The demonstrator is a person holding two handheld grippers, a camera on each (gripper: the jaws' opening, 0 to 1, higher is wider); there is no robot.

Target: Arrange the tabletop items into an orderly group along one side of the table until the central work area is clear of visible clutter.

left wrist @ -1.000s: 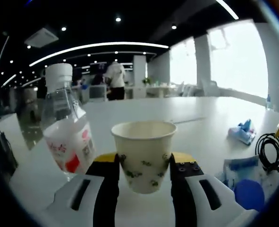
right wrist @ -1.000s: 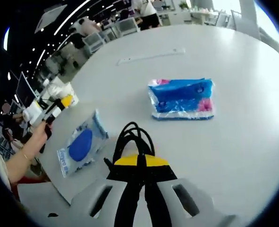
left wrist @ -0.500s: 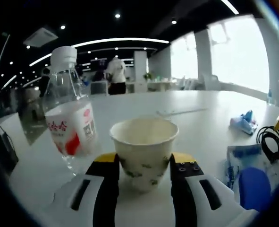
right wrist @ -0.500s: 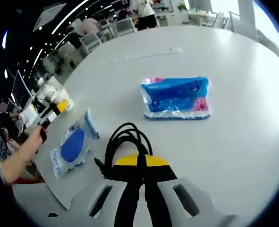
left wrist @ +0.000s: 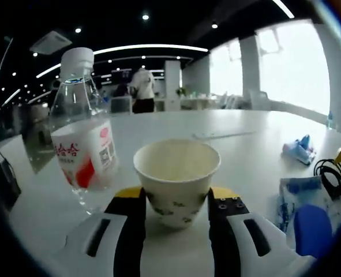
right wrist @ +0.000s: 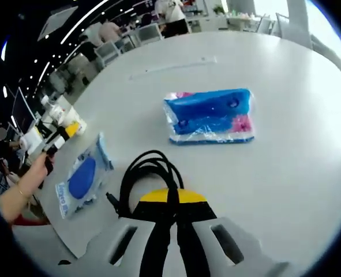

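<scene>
L gripper (left wrist: 176, 202): clamped on paper cup (left wrist: 176, 180), lower centre, left gripper view.
Water bottle (left wrist: 83, 133): upright, left of cup, v. near.
R gripper (right wrist: 171, 199): jaws together on black cable (right wrist: 147, 173), lower centre, right gripper view.
Blue pack (right wrist: 209, 115): upper centre on white table (right wrist: 297, 156).
Wipes pouch (right wrist: 82, 178): left, near table edge.

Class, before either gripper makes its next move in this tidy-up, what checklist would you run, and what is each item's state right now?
1. Paper cup held between the left gripper jaws: ok.
2. Cup upright: ok.
3. Water bottle apart from the cup: ok.
4. Right gripper shut on the black cable: ok.
5. Centre of the table cleared: not ok; the blue packet and wipes pack lie there.
6. Cup empty: cannot tell.
</scene>
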